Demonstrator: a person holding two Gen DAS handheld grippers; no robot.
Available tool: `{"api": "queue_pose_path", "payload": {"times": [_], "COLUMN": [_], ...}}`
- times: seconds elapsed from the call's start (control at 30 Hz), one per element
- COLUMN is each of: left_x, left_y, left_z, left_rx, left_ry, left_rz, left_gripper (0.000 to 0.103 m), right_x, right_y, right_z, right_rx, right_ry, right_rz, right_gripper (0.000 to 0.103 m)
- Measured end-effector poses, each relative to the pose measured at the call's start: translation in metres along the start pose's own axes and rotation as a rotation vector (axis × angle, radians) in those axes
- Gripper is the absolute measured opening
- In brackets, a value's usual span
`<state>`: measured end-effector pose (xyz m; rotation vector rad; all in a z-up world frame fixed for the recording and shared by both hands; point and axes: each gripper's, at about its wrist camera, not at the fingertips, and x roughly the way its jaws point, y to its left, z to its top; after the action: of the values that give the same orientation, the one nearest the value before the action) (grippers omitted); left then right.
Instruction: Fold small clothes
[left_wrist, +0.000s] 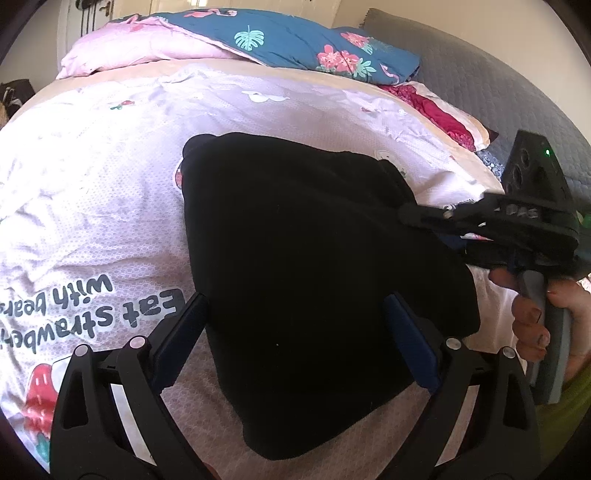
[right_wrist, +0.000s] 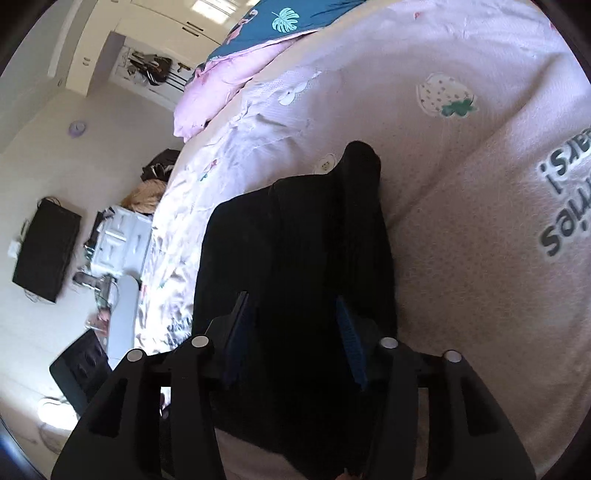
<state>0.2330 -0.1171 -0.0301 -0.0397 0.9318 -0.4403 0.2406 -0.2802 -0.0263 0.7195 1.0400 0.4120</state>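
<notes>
From my left wrist view, my left gripper (left_wrist: 295, 328) stands with its jaws wide apart, one blue-padded finger on each side of the near part of the black garment (left_wrist: 314, 277), which lies on the pink bedspread (left_wrist: 92, 192). The garment is in the middle of the bed, its far end narrowing to a rounded corner. Upside-down lettering and a red strawberry print show on the bedspread to the left. At the right edge, my right gripper (left_wrist: 406, 216) reaches in from the right, its tip at the garment's right side; from here I cannot tell whether it pinches cloth. My right hand (left_wrist: 535, 325) wraps the grey handle below it. At the far end of the bed lie a teal floral duvet (left_wrist: 295, 40) over a pink lining, and a grey quilted headboard (left_wrist: 498, 92) at far right.

From my right wrist view, my right gripper (right_wrist: 295, 325) has its fingers partly apart, with black fabric of the garment (right_wrist: 314, 229) filling the space between them and hiding the tips, so whether it clamps the cloth is unclear. The garment stretches away toward a narrow far end. The bedspread (right_wrist: 461, 240) lies right and beyond. Left of the bed are a black screen (right_wrist: 46, 251) and clutter on the floor.
</notes>
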Motion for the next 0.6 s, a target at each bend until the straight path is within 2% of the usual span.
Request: {"api": "queue_pose_path", "payload": {"times": [0.17, 0.3, 0.47, 0.6], "left_x": [-0.009, -0.008, 0.000, -0.001], "left_y": [-0.001, -0.002, -0.005, -0.004], "left_z": [0.002, 0.001, -0.004, -0.006], "left_rx": [0.005, 0.001, 0.010, 0.002], "left_ry": [-0.017, -0.007, 0.013, 0.014], "left_rz": [-0.015, -0.035, -0.015, -0.022], "left_gripper": [0.088, 0.088, 0.088, 0.088], "right_x": [-0.030, -0.038, -0.014, -0.010], "right_y": [0.037, 0.043, 0.021, 0.011], "right_z": [-0.012, -0.021, -0.026, -0.035], "right_rx": [-0.215, -0.315, -0.288, -0.251], "right_ry": [-0.104, -0.131, -0.071, -0.078], "right_rz": [-0.030, -0.144, -0.223, -0.250], "right_gripper": [0.015, 0.015, 0.016, 0.029]}}
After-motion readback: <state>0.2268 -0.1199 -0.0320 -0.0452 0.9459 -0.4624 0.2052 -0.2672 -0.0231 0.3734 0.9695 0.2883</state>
